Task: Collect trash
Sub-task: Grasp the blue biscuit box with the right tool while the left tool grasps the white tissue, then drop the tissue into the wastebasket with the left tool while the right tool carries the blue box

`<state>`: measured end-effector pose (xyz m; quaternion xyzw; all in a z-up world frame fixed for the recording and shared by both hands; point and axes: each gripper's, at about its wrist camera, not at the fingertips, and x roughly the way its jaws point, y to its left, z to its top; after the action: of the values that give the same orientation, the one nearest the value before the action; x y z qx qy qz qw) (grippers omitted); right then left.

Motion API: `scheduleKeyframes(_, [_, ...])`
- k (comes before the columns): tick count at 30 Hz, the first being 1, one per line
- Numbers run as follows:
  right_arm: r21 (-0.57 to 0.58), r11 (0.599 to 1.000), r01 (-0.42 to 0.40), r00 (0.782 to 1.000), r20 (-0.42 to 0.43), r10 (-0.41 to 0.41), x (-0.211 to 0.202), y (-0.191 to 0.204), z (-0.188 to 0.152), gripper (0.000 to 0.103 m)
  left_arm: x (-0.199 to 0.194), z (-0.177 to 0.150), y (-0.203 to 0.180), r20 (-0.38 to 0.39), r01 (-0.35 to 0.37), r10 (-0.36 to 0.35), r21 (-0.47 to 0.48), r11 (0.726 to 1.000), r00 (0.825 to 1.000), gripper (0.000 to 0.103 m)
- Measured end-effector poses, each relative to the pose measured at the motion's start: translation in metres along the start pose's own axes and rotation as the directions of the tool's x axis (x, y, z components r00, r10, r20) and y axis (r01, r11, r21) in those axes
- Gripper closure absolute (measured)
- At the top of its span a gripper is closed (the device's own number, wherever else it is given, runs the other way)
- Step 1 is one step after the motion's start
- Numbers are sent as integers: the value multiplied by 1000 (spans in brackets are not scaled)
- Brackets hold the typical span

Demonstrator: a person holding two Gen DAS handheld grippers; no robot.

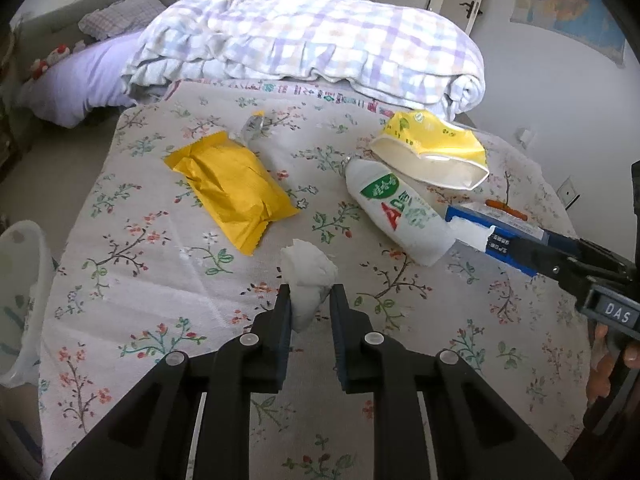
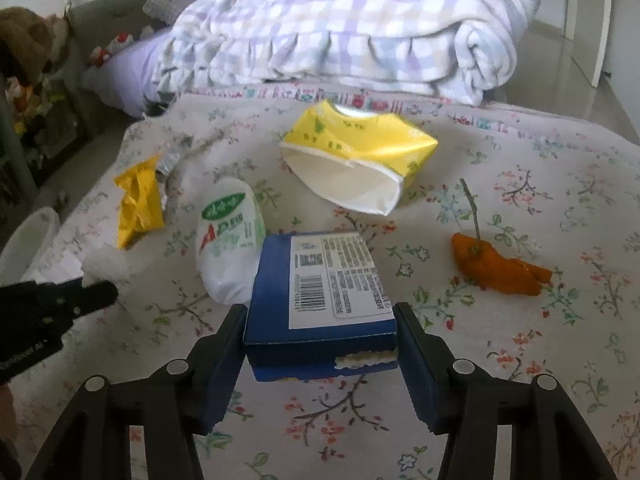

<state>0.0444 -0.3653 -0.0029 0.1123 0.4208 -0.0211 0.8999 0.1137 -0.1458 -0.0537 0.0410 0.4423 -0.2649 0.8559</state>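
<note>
Left gripper is closed down on a crumpled white tissue; both pads press its sides, and the wad bulges out above the fingertips. Right gripper is clamped at a medium width on a blue carton, one pad against each side wall, label face up. The carton's near end appears clear of the bedspread; contact at its far end cannot be determined.

All items lie on a floral bedspread.

- White bottle with green and red print: lying on its side, just left of the blue carton, and appears to touch it.
- Yellow-and-white paper bag: far side of the bottle, mouth open toward the near right.
- Gold foil packet: left of the bottle, well apart from it, lying flat.
- Small clear wrapper: just beyond the far end of the gold packet.
- Orange peel piece with a thin stem: right of the carton, apart from it.

Folded checked quilt: far end of the bed, behind all items. Lilac pillow: far left. White bin: left edge of the left wrist view, beside the bed. Fingers of the person's hand show at the right edge, on the right gripper's handle.
</note>
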Motion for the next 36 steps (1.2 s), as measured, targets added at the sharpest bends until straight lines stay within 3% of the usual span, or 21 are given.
scheduleKeyframes(10, [-7,998,-66,996,65,66,-22,23,13,41,-21,0,18,24,-19,20,-31,999,1000,84])
scheduleKeyframes(20, [-54,992,-117,992,51,120,-12,63,17,41,-47,-11,56,45,-63,66,-79,995,997,84])
scheduleKeyframes(29, [-112,979,-169,984,30,173,2,115,21,41,-76,-29,119,57,-131,143,-171,977,988,84])
scheduleKeyframes(36, [-148,968,-203,979,5,206,15,151,23,41,-92,-39,178,58,-202,225,-271,941,973,84])
